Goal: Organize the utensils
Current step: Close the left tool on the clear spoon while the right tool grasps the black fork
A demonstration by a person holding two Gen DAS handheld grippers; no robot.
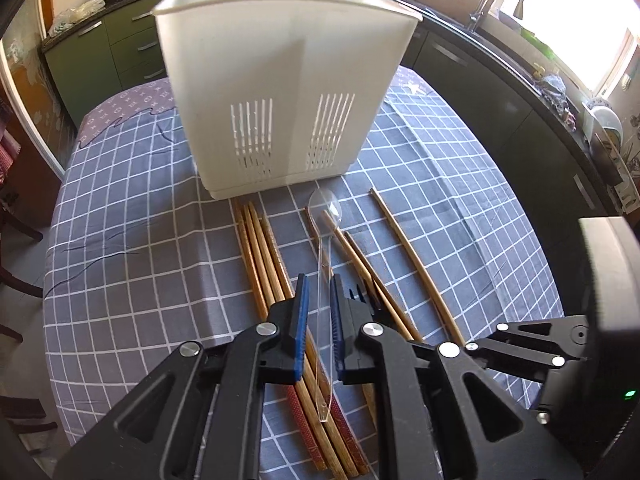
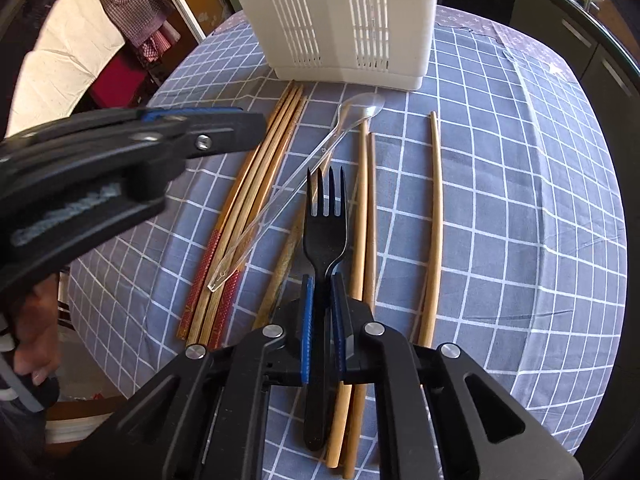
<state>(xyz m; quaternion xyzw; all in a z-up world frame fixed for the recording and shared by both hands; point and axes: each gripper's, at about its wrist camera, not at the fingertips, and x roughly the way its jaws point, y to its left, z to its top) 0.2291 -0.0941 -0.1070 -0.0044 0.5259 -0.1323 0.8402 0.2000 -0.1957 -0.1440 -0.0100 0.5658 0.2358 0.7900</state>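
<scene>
Right gripper: clamped on black fork, lying before white caddy.
Left gripper: pinching clear spoon handle.
Advice: lift both level, tip handles into caddy.

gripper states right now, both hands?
Left hand-held gripper: shut on the clear plastic spoon, gripping its handle.
Right hand-held gripper: shut on the black fork, gripping its handle.
</scene>
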